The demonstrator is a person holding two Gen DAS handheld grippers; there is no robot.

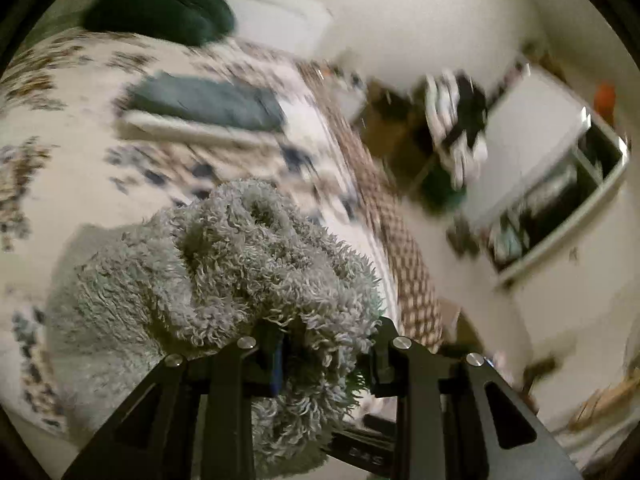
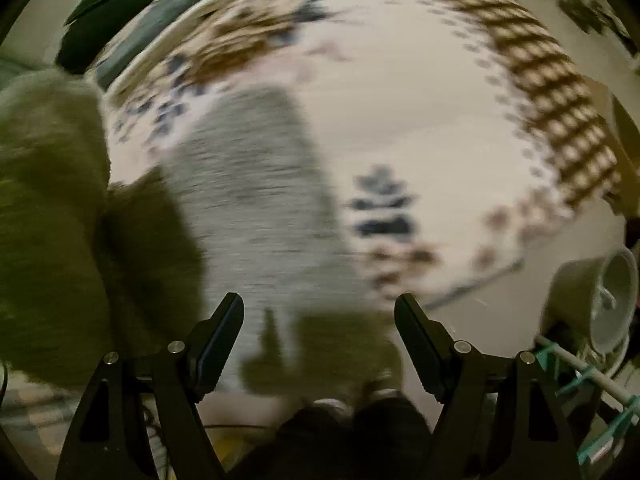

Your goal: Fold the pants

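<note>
The left gripper [image 1: 326,360] has its jaws pinching a thick bunch of the fluffy grey pants [image 1: 244,276]. The pants are lifted up in a big lump right in front of the left camera, and the rest of them trails down onto the bed [image 1: 80,152].

The right gripper [image 2: 320,344] has its jaws spread wide with nothing between them. It hangs over the bed [image 2: 420,120], just above a flat grey part of the pants [image 2: 256,200] that lies on the patterned cover. At the left of that view a raised lump of the pants shows as a blur.

Far back on the bed sits a folded blue pile [image 1: 208,104] on something white, and a dark green pillow [image 1: 160,8] is behind it. A white fan [image 2: 600,300] stands at the right edge of the right view. Both views are blurry.
</note>
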